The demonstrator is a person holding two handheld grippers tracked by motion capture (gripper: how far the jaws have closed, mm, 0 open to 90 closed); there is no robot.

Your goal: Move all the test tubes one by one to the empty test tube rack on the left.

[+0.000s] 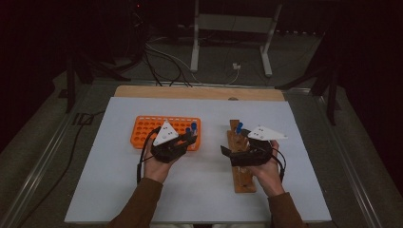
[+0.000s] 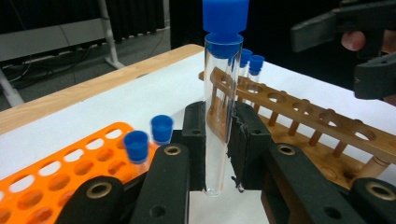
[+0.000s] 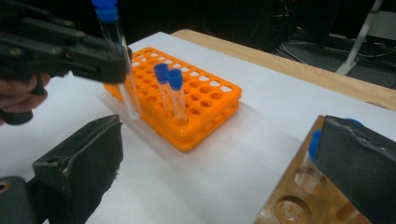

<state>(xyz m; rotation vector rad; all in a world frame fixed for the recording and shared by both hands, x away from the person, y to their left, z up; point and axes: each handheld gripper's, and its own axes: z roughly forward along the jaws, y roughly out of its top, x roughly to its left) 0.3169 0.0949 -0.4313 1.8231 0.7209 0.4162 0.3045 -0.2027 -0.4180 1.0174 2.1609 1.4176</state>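
Two racks sit on a white sheet (image 1: 199, 190) that covers most of the bench (image 1: 199, 92), whose bare wooden edge shows as a strip along the far side. An orange rack (image 1: 147, 127) lies on the left half, and a wooden rack (image 1: 243, 180) lies lengthwise on the right half, well apart from it. The left gripper (image 2: 223, 154) is pinching a clear test tube (image 2: 219, 116) with a blue cap around its lower part; the tube stands upright and, in the right gripper view, its bottom hangs just above the sheet beside the orange rack's near edge. Two more blue-capped tubes (image 3: 170, 95) stand side by side in holes of the orange rack. The right gripper (image 3: 219, 163) is spread wide with nothing between its pads, hovering over the near end of the wooden rack, where a capped tube (image 3: 310, 165) stands in a hole just beside one pad. Other capped tubes (image 2: 250, 63) stand at the wooden rack's far end. Beyond the bench the room is dark: grey floor, black cables (image 1: 157, 64) trailing across it, and the white legs of a stand (image 1: 228, 38).
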